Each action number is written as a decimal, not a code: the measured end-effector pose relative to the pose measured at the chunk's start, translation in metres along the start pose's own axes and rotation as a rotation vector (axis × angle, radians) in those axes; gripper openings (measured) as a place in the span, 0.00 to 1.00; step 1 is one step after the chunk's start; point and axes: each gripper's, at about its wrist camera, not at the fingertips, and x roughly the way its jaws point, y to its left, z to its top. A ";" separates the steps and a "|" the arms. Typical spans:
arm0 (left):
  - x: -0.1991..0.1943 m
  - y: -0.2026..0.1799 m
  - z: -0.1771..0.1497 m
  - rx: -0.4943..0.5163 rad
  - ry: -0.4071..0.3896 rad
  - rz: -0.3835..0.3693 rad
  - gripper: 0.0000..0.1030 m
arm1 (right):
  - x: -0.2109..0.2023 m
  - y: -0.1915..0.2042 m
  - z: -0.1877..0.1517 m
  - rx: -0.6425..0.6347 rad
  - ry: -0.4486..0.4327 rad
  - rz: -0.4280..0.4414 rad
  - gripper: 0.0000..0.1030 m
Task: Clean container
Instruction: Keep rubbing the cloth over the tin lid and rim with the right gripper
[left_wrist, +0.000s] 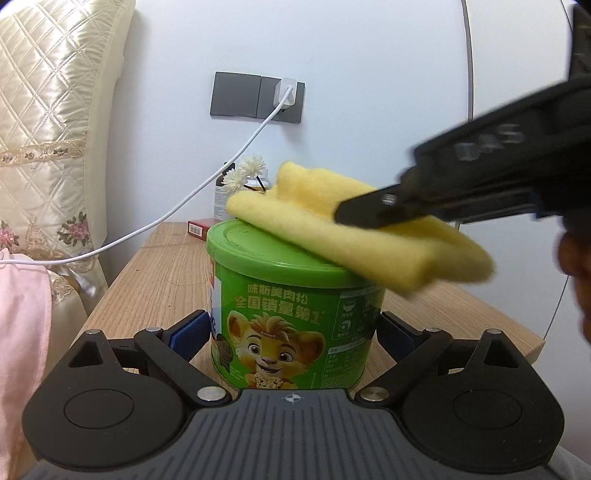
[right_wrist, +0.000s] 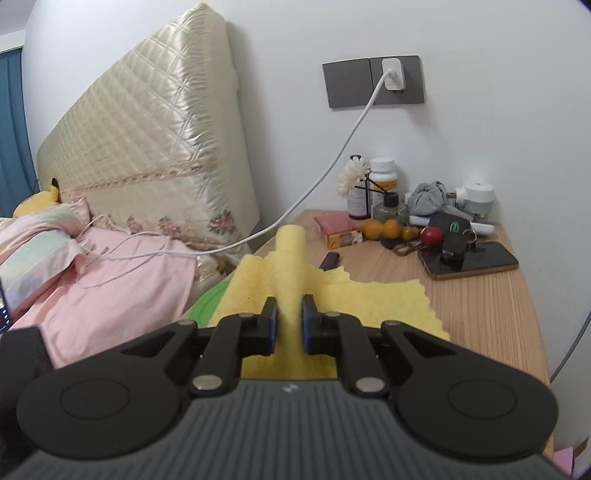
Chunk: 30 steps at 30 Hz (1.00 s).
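Observation:
A green round container (left_wrist: 295, 317) with a lion cub picture and a green lid stands on the wooden bedside table (left_wrist: 162, 266). My left gripper (left_wrist: 293, 328) is shut on the container, one blue pad on each side of it. My right gripper (right_wrist: 289, 317) is shut on a folded yellow cloth (right_wrist: 291, 273). In the left wrist view the cloth (left_wrist: 369, 236) lies on the right part of the lid, with the right gripper (left_wrist: 354, 212) pinching it from the right. The lid's rim (right_wrist: 208, 295) shows under the cloth in the right wrist view.
At the table's back stand bottles (right_wrist: 382, 177), a red box (right_wrist: 338, 227), small orange gourds (right_wrist: 388, 229), keys and a phone (right_wrist: 476, 260). A white charger cable (right_wrist: 325, 181) runs from the wall socket to the bed (right_wrist: 110, 266) on the left.

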 end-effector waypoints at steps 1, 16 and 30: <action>-0.001 -0.001 0.000 0.000 0.000 0.000 0.95 | 0.005 0.000 0.002 0.001 -0.002 0.002 0.14; -0.004 -0.004 -0.003 -0.001 -0.002 0.011 0.95 | 0.009 0.006 0.001 0.016 -0.006 0.051 0.14; -0.005 -0.002 -0.004 0.004 -0.001 0.007 0.95 | 0.009 -0.002 0.000 0.041 -0.019 0.057 0.14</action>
